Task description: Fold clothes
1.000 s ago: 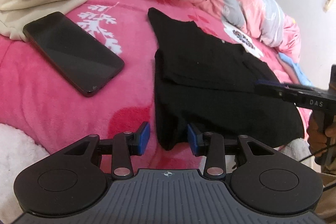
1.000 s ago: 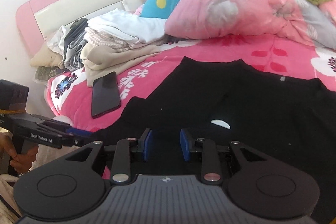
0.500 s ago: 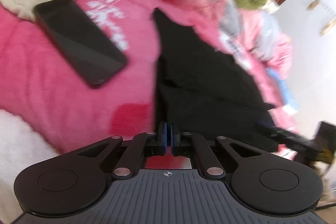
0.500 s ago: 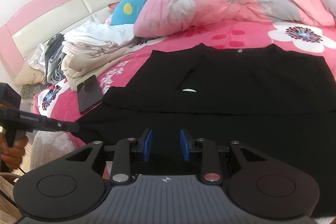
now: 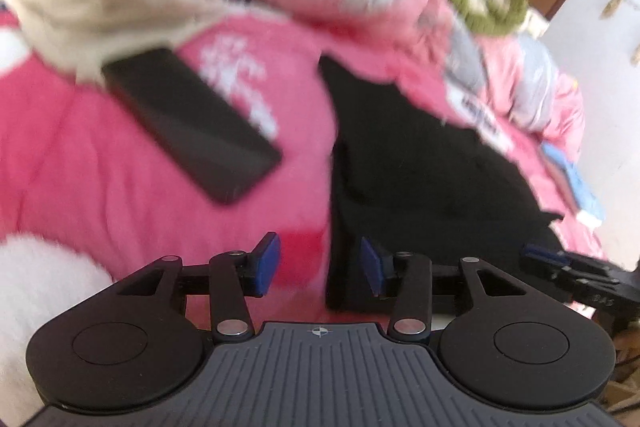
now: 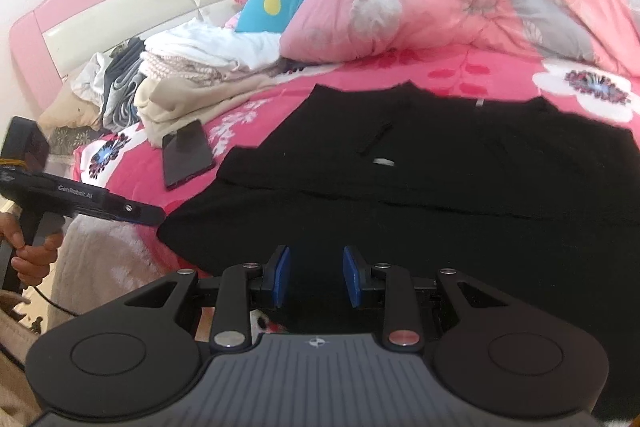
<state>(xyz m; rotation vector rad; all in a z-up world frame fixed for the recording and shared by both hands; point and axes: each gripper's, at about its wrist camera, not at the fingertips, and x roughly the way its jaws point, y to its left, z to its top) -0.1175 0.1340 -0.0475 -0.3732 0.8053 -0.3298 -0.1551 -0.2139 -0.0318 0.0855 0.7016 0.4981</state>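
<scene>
**A:** Why is the phone (image 5: 192,125) off to the left?

**B:** It lies clear of the cloth, so it stays out of any fold. My left claw (image 5: 316,264) is spread and grips nothing; it sits at the near-left corner of the black garment (image 6: 440,195), I'd guess to take that edge.

**A:** And the right one?

**B:** My right claw (image 6: 313,275) is spread too, over the near hem. The garment lies flat on the bed (image 5: 120,187), one layer already doubled over.

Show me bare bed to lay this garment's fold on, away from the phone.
Free: pink blanket strip between phone and black garment, and between garment and pillow. Crowded: clothes pile by the headboard, touching the phone.
</scene>
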